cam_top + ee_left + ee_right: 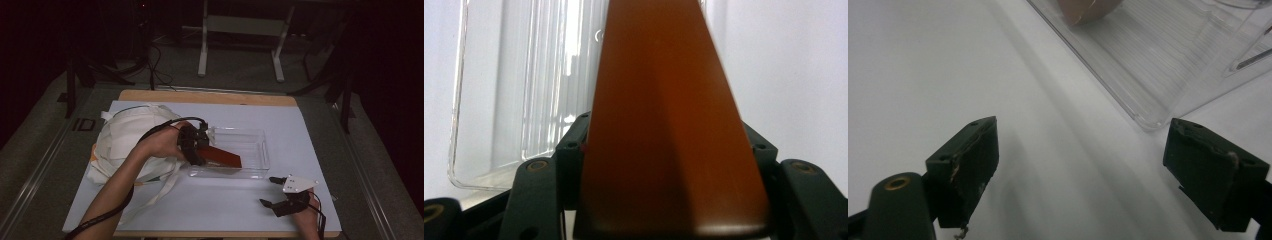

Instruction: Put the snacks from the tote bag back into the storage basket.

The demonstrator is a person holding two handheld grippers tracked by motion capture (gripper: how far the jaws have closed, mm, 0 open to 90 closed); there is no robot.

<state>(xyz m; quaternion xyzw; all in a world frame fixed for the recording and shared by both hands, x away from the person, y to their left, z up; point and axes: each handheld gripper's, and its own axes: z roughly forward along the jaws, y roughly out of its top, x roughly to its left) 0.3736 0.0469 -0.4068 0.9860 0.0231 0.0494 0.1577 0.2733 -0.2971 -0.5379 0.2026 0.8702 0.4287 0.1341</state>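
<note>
Left gripper (pixel 202 150) holds brown slab (pixel 223 157) over clear tray (pixel 255 150). Right gripper (pixel 270 191) open near front edge. White bag (pixel 125 137) beside tray.

Dim overhead light falls on the white table (pixel 300 130) while the room's edges sink into black. Up close, the brown slab (pixel 664 125) blurs softly; glare streaks the clear tray (pixel 534 75).

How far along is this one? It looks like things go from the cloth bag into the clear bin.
Early to midway, apparently. Done: nothing rests loose in the clear bin. In hand: the left hand-held gripper is shut on a flat brown object, held over the bin. Left: releasing it; the white cloth bag may hold more. The right hand-held gripper sits open, idle.
</note>
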